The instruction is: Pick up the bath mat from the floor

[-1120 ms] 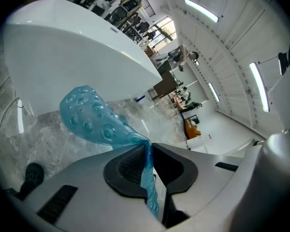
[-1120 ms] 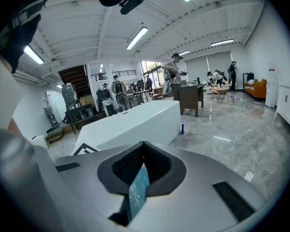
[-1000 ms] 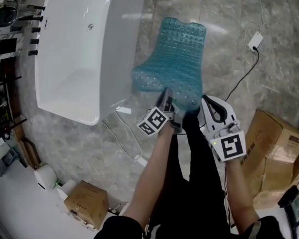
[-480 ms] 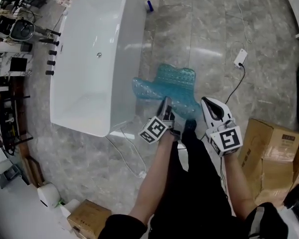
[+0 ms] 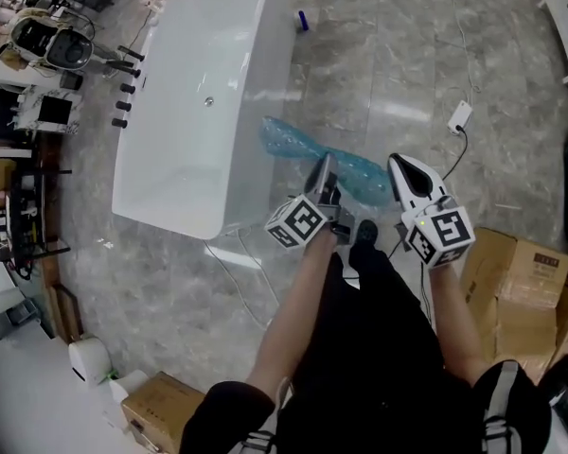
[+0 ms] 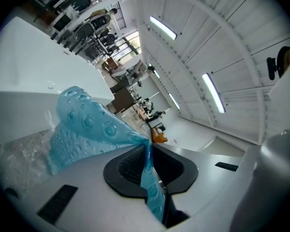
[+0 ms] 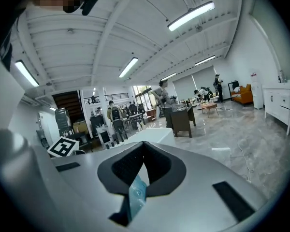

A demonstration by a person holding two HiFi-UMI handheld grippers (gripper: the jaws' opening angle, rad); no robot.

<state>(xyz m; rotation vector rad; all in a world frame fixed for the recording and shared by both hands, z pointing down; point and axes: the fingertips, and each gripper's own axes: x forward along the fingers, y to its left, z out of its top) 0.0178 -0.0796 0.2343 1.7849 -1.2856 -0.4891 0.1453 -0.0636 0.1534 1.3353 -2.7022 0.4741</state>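
The teal bath mat (image 5: 346,165), studded with suction cups, hangs off the marble floor beside the bathtub, foreshortened into a narrow band. My left gripper (image 5: 324,170) is shut on its near edge, and my right gripper (image 5: 404,170) is shut on the same edge further right. In the left gripper view the mat (image 6: 84,124) runs up between the dark pads of the left gripper (image 6: 148,153) and drapes away to the left. In the right gripper view only a small teal strip of the mat (image 7: 136,195) shows, pinched low between the pads of the right gripper (image 7: 143,162).
A white bathtub (image 5: 199,102) stands left of the mat. Cardboard boxes (image 5: 521,282) sit at the right and another box (image 5: 166,414) at the lower left. A cable with a white adapter (image 5: 461,116) lies on the floor. Shelving with fixtures (image 5: 38,55) lines the far left.
Both grippers have risen with the mat, which has come up from lying flat on the floor to hanging in a narrow band. The view now takes in more floor.
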